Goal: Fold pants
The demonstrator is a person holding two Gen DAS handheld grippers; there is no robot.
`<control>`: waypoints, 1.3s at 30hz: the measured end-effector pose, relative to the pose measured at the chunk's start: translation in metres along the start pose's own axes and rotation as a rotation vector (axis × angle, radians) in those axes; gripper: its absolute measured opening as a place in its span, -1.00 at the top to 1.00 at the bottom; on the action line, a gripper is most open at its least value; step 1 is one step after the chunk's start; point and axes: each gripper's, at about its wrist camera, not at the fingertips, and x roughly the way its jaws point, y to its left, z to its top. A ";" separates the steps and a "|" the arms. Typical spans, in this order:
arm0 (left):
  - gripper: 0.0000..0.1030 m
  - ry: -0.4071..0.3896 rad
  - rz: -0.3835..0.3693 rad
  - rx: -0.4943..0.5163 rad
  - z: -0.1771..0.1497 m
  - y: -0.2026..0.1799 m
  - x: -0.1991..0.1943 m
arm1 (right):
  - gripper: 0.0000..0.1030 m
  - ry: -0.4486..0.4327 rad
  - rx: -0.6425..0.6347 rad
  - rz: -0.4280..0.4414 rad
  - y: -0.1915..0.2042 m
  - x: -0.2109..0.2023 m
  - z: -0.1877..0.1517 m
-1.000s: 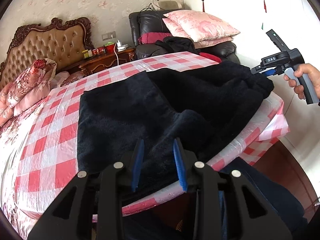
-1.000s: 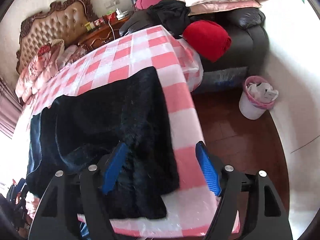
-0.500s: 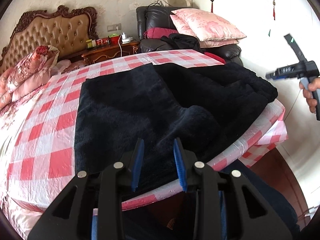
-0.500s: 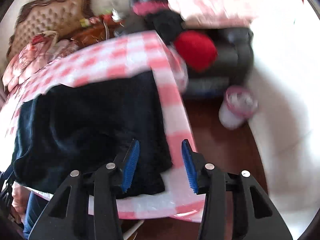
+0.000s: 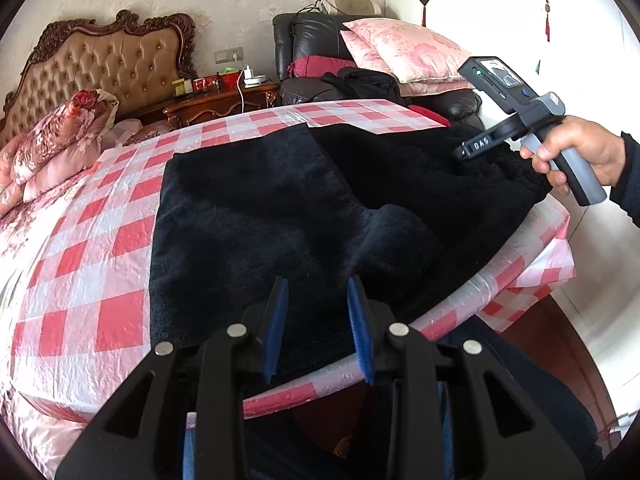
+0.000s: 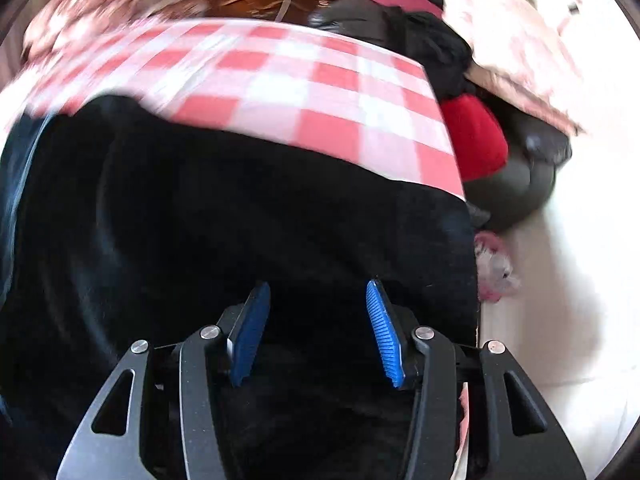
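Observation:
Black fleece pants lie spread on a table with a red and white checked cloth; they also fill the right wrist view. My left gripper is open and empty, hovering over the pants' near edge. My right gripper is open and empty, low over the pants near the table's right end. In the left wrist view its body is held in a hand above the pants' far right part. The right wrist view is motion-blurred.
A bed with a tufted headboard and pink quilts is at the left. A wooden nightstand and a black armchair with pink pillows stand behind. A red cushion and a pink bin are at the right.
My right gripper came back in over the pants, dropped low, and its jaws opened wider than half a second ago. My left gripper stayed nearly still.

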 end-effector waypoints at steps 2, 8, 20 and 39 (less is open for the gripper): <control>0.39 -0.009 -0.006 -0.007 0.000 0.001 -0.002 | 0.03 -0.022 0.037 -0.038 -0.009 -0.009 0.006; 0.39 -0.023 -0.013 -0.081 0.002 0.010 -0.005 | -0.08 -0.101 0.129 0.173 -0.009 -0.025 0.021; 0.40 -0.015 0.010 -0.153 0.005 0.038 0.007 | -0.28 -0.109 0.164 0.028 -0.023 -0.004 0.054; 0.39 0.019 0.013 -0.189 0.006 0.061 0.023 | -0.40 -0.086 0.137 0.200 0.011 0.001 0.074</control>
